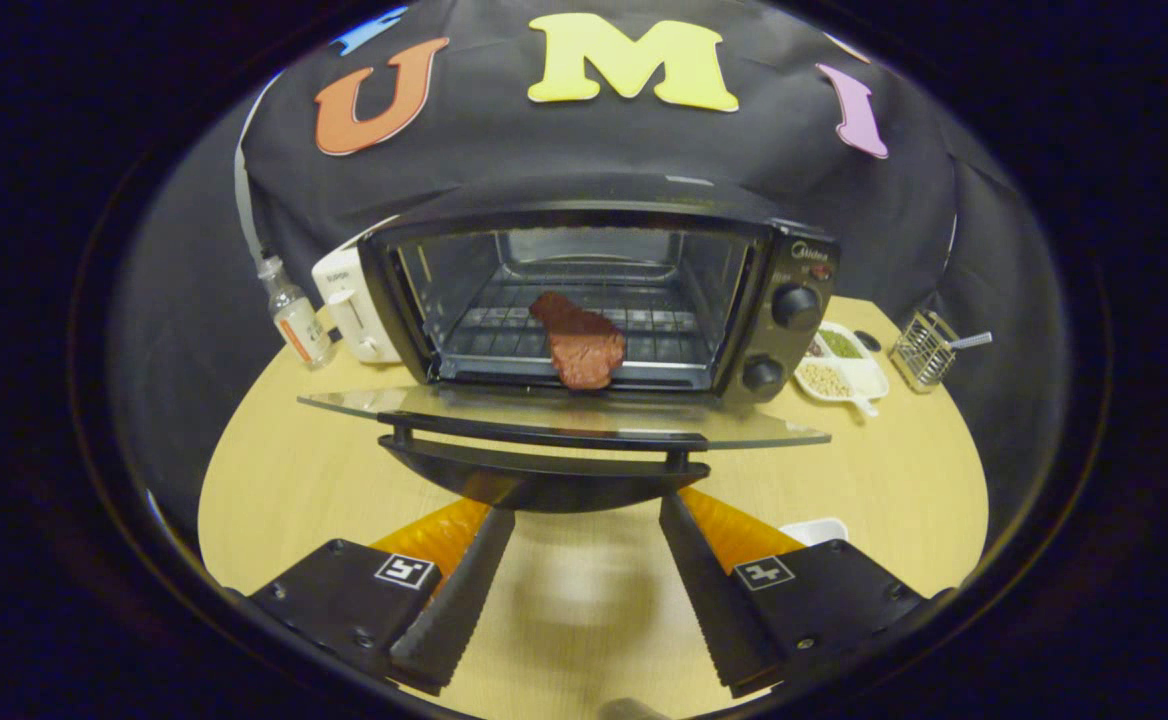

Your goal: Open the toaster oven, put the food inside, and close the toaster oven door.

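On the worktop (294, 480), going from the left, a small clear bottle (296, 318) stands beside a white appliance (349, 300), which sits just against the toaster oven (594, 300). The oven's glass door (564, 415) lies folded down flat, its dark handle (544, 440) just ahead of the tongs (584, 540). The food (579, 340), a reddish slab of meat, already rests on the front of the wire rack (504, 335) inside. The tongs are spread apart, holding nothing. The door looks stiff, smooth and breakable; lifting from under the handle bar seems safest. Right of the oven lie a divided dish (844, 365) and a wire basket (922, 350).
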`<state>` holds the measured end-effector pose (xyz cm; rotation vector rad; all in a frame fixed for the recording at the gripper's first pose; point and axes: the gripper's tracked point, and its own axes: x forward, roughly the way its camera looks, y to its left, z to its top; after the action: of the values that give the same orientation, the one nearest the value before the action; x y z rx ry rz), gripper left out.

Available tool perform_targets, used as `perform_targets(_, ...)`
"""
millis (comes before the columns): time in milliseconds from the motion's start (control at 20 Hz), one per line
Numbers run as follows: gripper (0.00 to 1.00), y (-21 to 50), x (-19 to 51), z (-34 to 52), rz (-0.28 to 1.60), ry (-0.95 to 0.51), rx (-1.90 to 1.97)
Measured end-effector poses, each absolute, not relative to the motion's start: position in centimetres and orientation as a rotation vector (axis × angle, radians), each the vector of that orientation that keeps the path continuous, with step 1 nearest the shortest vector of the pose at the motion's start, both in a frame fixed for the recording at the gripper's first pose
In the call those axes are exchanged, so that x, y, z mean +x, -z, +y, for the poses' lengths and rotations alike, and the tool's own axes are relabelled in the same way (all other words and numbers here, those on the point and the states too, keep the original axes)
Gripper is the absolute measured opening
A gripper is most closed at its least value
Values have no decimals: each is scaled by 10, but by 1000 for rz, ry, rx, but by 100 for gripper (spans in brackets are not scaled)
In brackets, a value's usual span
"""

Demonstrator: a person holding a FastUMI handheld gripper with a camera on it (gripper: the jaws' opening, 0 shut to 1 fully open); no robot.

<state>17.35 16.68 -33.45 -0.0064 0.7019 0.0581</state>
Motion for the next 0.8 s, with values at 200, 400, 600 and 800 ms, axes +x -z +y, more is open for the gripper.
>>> perform_targets(200,94,300,194,167,635,-39,30)
perform_targets(400,94,286,196,164,612,-41,32)
perform_targets(600,94,281,187,158,609,-30,53)
perform_targets(800,94,270,179,147,584,-22,59)
